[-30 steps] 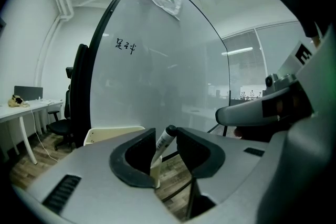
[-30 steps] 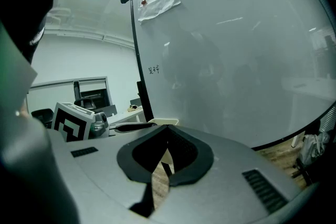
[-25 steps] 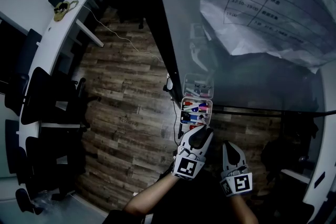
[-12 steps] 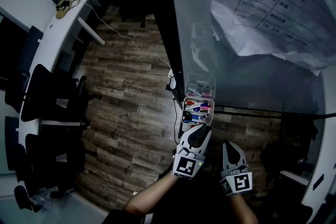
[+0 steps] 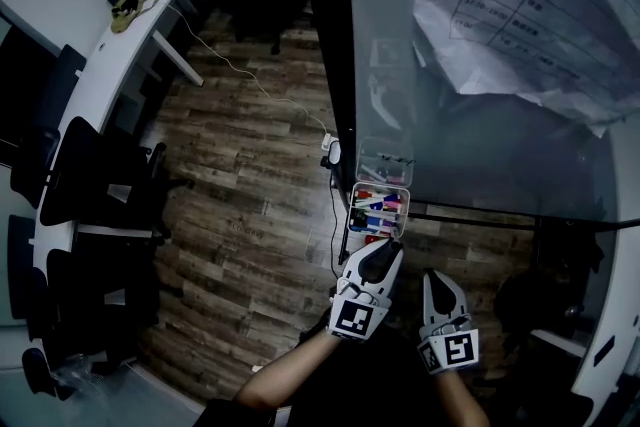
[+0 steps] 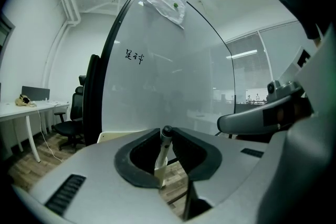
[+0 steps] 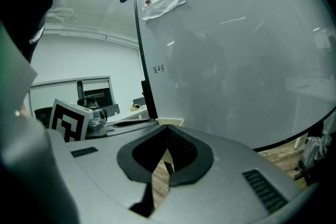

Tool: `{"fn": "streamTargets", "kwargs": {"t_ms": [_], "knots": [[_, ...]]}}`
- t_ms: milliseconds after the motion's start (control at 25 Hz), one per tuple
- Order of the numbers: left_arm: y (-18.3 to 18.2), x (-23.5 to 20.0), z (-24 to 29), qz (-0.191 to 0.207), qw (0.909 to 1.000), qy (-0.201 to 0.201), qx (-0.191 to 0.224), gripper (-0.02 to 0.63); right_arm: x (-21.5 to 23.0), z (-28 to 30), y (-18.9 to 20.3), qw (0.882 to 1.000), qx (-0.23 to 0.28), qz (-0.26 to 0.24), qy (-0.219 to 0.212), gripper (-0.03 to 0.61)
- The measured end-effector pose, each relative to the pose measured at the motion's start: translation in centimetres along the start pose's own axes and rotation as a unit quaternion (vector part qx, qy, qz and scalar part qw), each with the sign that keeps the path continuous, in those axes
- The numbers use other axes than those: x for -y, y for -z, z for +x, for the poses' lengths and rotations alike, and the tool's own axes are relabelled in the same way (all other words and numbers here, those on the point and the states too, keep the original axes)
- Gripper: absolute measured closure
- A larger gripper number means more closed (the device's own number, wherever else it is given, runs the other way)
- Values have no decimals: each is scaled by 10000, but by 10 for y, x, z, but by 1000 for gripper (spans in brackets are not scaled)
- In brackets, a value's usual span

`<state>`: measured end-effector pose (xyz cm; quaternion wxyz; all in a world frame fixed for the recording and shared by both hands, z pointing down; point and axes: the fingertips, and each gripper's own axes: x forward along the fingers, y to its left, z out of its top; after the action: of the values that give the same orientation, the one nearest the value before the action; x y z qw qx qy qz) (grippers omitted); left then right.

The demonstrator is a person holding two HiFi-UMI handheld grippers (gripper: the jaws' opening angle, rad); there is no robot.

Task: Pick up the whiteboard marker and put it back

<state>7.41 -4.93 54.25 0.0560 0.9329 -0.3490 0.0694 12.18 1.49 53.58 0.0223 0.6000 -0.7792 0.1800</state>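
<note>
Whiteboard marker [image 6: 163, 153] pinched upright in left gripper [image 6: 167, 132]

Far left of the fingers: curved white desk [image 5: 110, 65], black chairs [image 5: 85, 180], then open wood-plank floor [image 5: 250, 205]. Left jaws have just been closing; pads press the marker's pale barrel, dark cap at the tips. Just beyond the tips: clear marker tray [image 5: 350, 211] on the glossy whiteboard [image 5: 480, 155]. Right gripper [image 7: 167, 131] alongside, tips together, empty. Crumpled paper sheet [image 5: 540, 5] higher up the board.

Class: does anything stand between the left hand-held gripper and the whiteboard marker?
Nothing visible does. The whiteboard marker already stands between the jaws of the left hand-held gripper, which have just been closing on it, at the near edge of the marker box.
</note>
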Motion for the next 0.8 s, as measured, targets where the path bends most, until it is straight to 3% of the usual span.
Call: {"fn": "streamTargets", "kwargs": {"t_ms": [480,640,800], "knots": [[-8,-6,-13,-74,9997,-185,160,535,-8,-5,1,9999,38,-104,-78,565],[-13,-6,-17,68,9998,-176,65,535,-10,-7,1,9998,39,-162,-96,565],[-15,-7,-25,-107,9994,-251,203,537,-15,-7,-7,9996,204,-138,-111,565]]}}
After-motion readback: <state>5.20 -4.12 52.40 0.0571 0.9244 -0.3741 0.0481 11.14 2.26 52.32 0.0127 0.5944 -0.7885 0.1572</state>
